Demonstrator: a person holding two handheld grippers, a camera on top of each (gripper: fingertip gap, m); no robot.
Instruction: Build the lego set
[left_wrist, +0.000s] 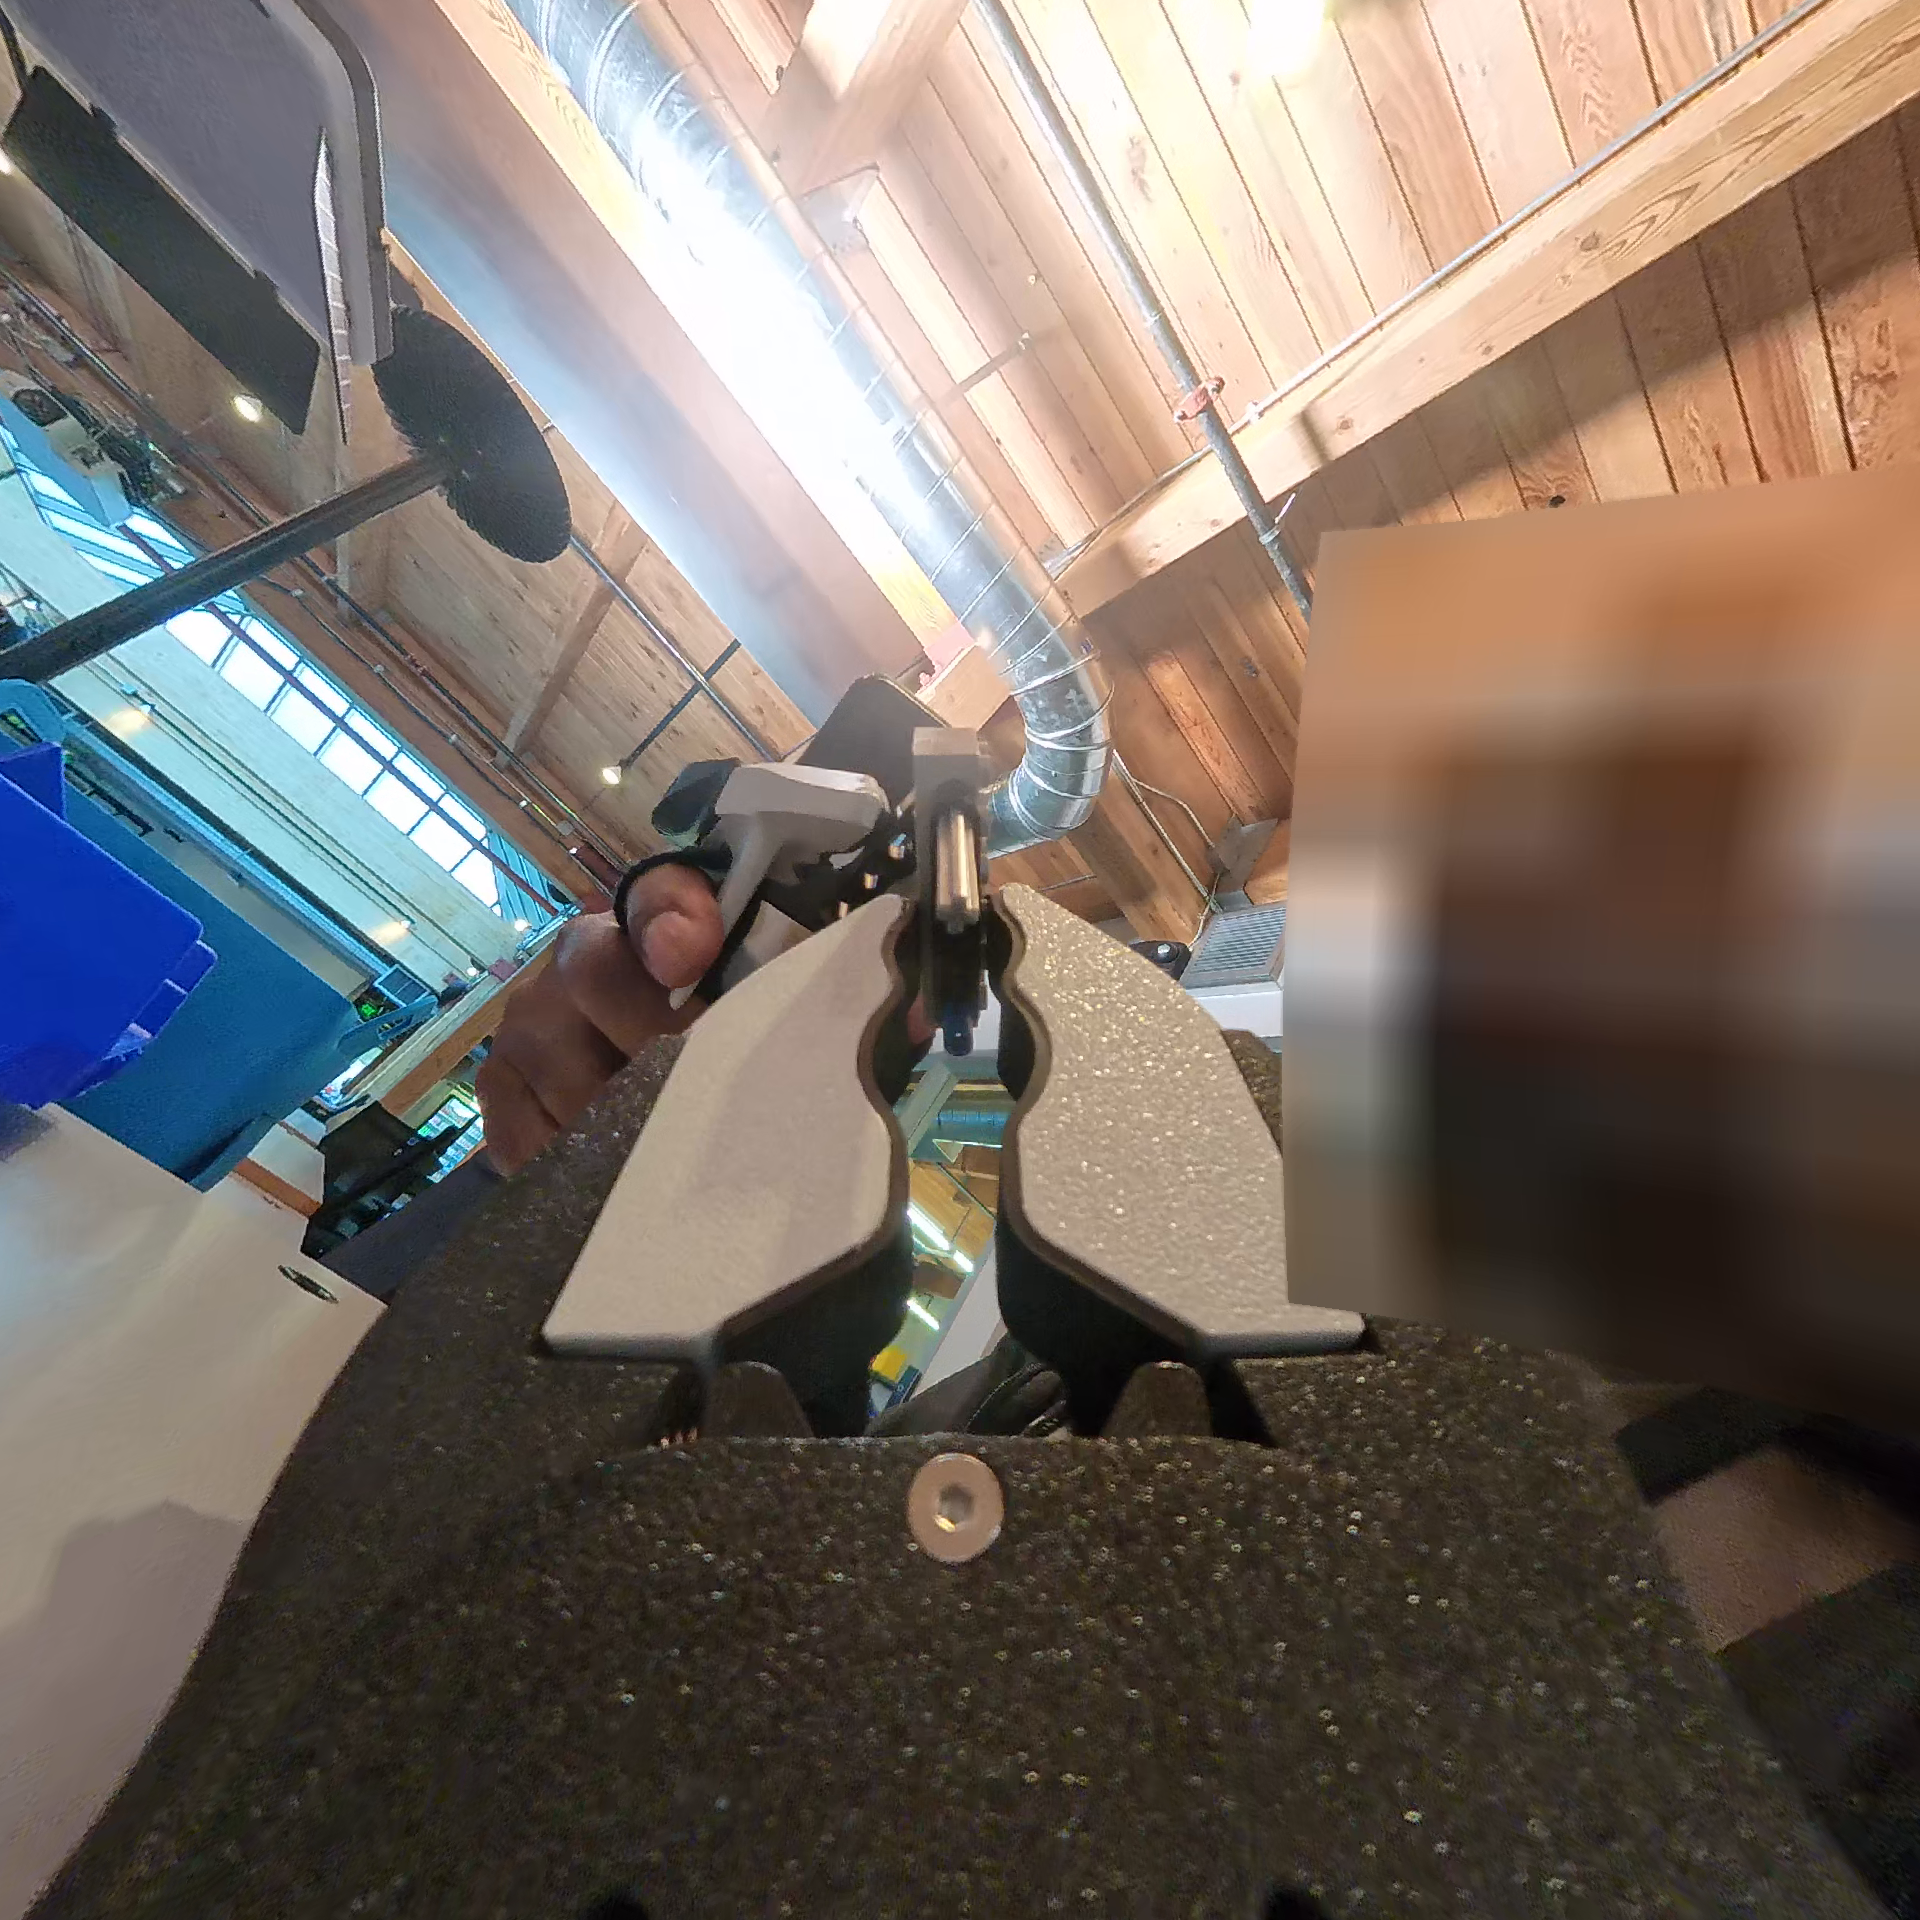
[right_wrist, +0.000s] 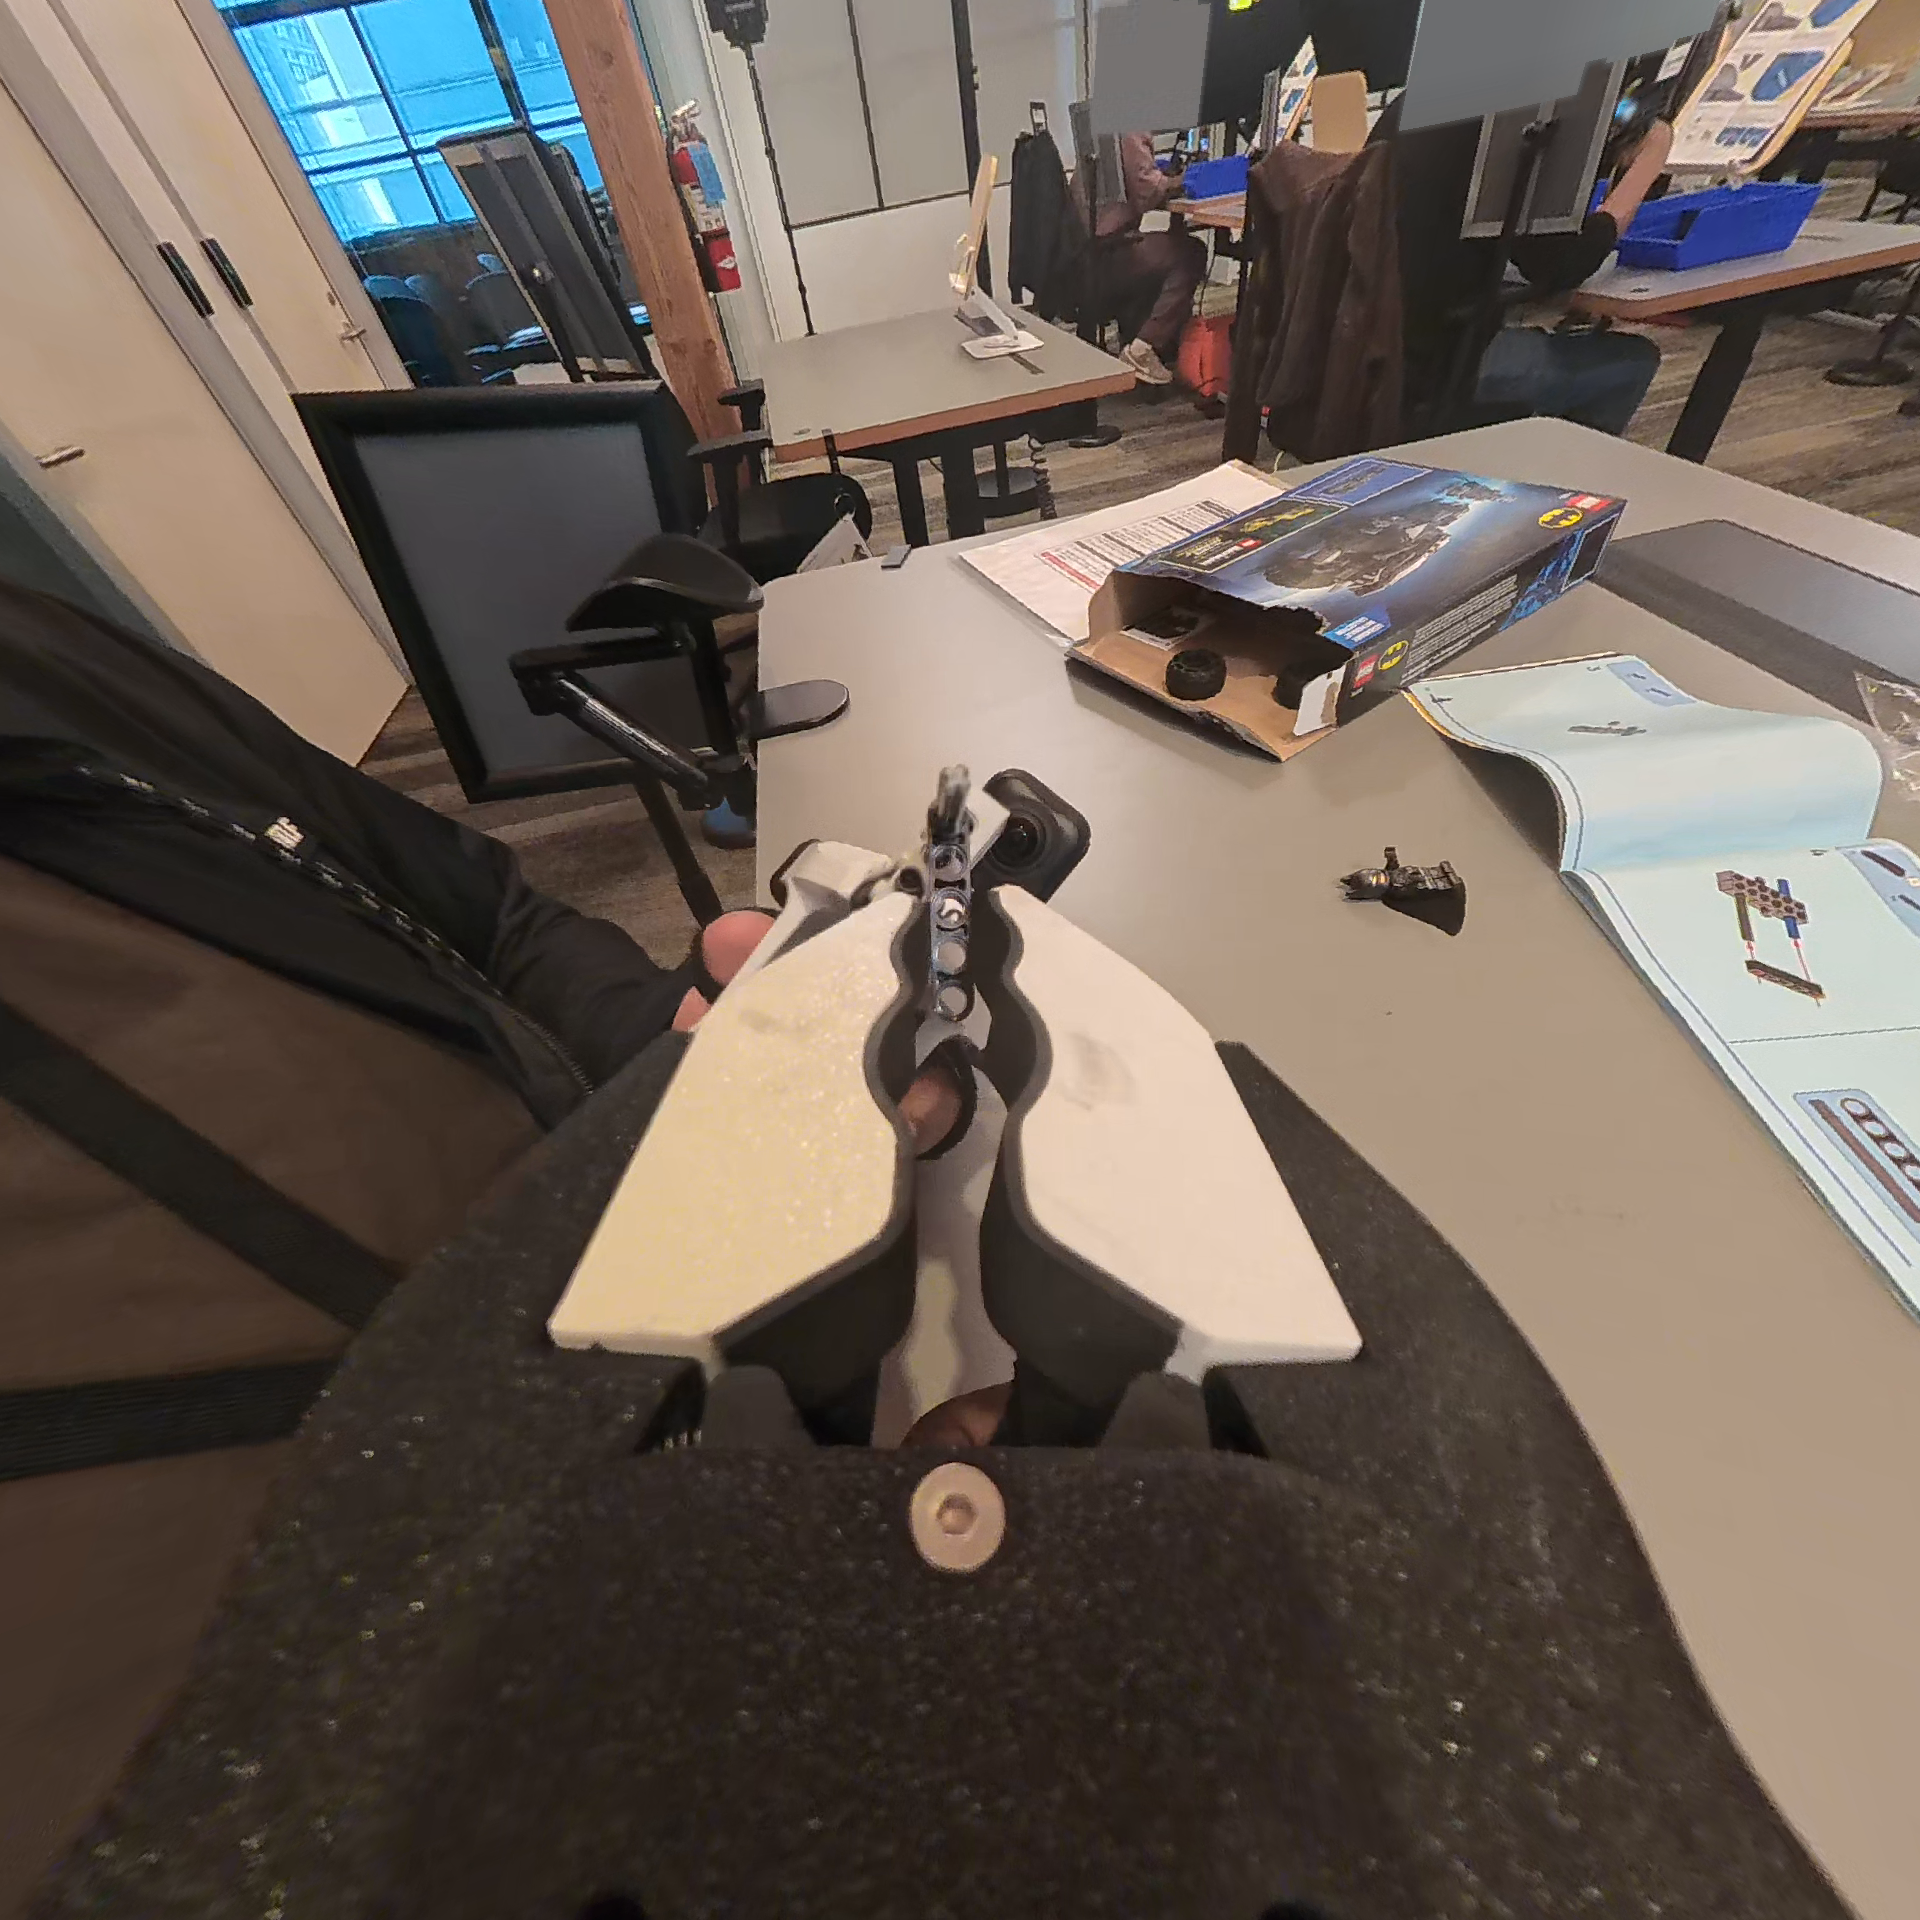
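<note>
- Grey bench (right_wrist: 1195, 790) in an open workroom, timber ceiling with a silver duct (left_wrist: 821, 343) overhead, other desks and blue bins behind.
- Both grippers are raised off the bench and pointed at one another, tips nearly meeting, so one small piece can be worked between them.
- Right gripper (right_wrist: 951, 966): its fingers (right_wrist: 821, 1049) are nearly closed on a thin dark beam with a row of round holes (right_wrist: 951, 961), pads against its two flat sides. The beam stands on edge and pokes past the tips, leaving its far end free.
- Left gripper (left_wrist: 951, 935): its fingers (left_wrist: 1101, 1029) are drawn in to a narrow gap around a dark piece with a blue peg end (left_wrist: 954, 1023). Whether the pads press on it I cannot tell; it sits right at the other gripper's tips.
- A hand (left_wrist: 592, 997) wraps the opposite gripper's handle, steadying it close in.
- Left lying on the bench, out of the way: a small black figure (right_wrist: 1403, 888), an open instruction booklet (right_wrist: 1714, 862) spread flat where it can be read, and a torn-open dark blue box (right_wrist: 1382, 582) on its side with black wheels (right_wrist: 1195, 675) at its mouth.
</note>
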